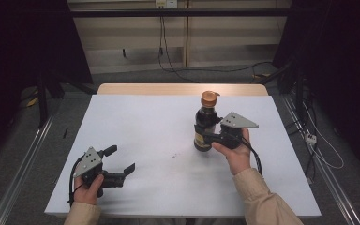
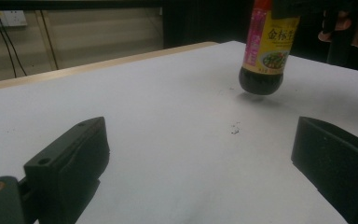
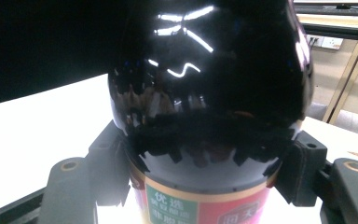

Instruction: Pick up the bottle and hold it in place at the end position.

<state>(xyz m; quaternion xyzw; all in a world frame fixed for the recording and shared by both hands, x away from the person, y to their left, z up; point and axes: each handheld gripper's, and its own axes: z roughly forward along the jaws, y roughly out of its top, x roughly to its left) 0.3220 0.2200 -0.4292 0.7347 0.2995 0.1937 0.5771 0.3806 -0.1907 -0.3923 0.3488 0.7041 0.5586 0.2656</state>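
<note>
- The dark sauce bottle is the landmark: it stands upright right of the middle of the white table, orange cap on top, yellow label facing the near side.
- The right gripper is clamped on the bottle's body; in the right gripper view its two black fingers press against the glass on either side, just above the label.
- From the left gripper view the bottle's rounded base seems to hang just clear of the table, with a shadow beneath it, so it looks lifted rather than standing, though the gap is slim.
- The left gripper rests well to the left of the bottle, near the front edge, fingers spread wide apart with nothing between them, pointing towards the bottle.
- A small dark smudge marks the table just left of the bottle's base.
- The step in hand reads as carrying the bottle, grip secured, hand under load.
- The next move calls for keeping the bottle upright, since the grip sits on curved, slick glass and a tilt could let it slip; a set-down needs the base level before the fingers release.
</note>
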